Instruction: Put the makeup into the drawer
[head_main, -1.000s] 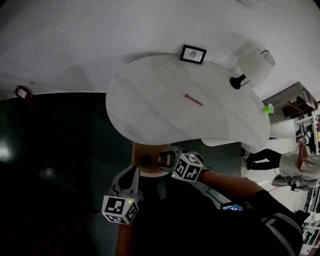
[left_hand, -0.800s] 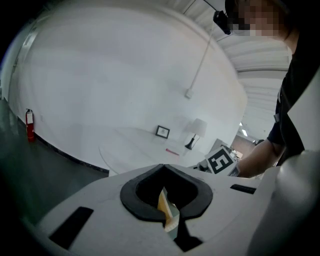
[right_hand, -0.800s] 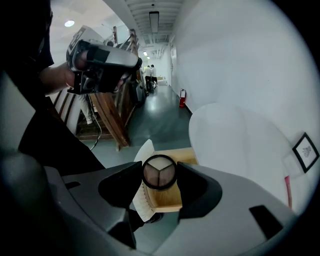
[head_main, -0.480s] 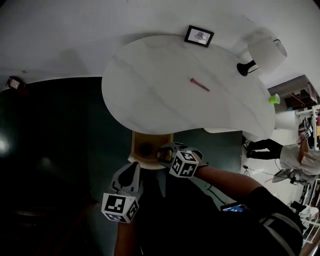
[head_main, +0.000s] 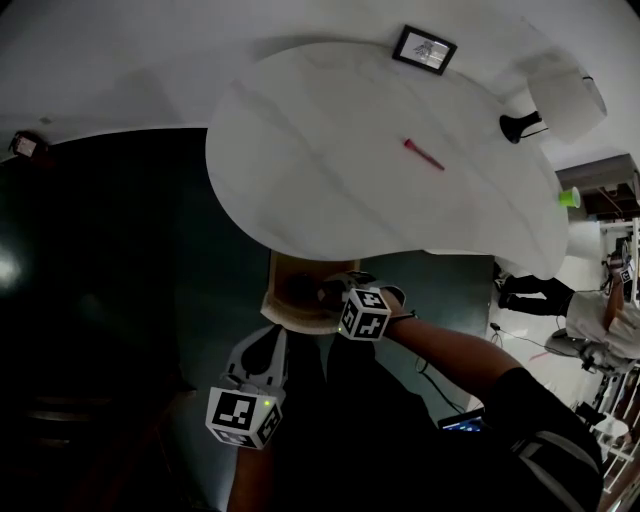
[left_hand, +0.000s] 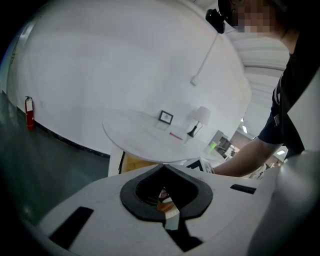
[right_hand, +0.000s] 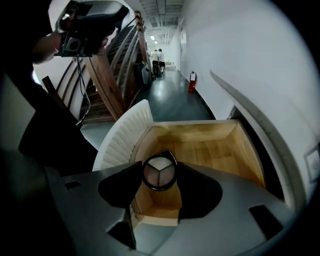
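- The right gripper (right_hand: 160, 176) is clamped on a round makeup compact (right_hand: 159, 170). It has a black rim and a pale filling split into three wedges, and a jaw presses on each side of it.
- The compact is right over the open wooden drawer (right_hand: 215, 150), at the near end by the white ribbed drawer front (right_hand: 122, 135). Can't tell if it's touching the drawer floor.
- The drawer sticks out from under the white table (head_main: 340, 150).
- The left gripper (head_main: 268, 338) is off to the side and back from the drawer, with its jaws closed together and nothing in them.
- On the tabletop, well away from the drawer, are a pinkish-red stick thing (head_main: 424, 155), a small picture frame (head_main: 424, 50) and a lamp (head_main: 560, 100).
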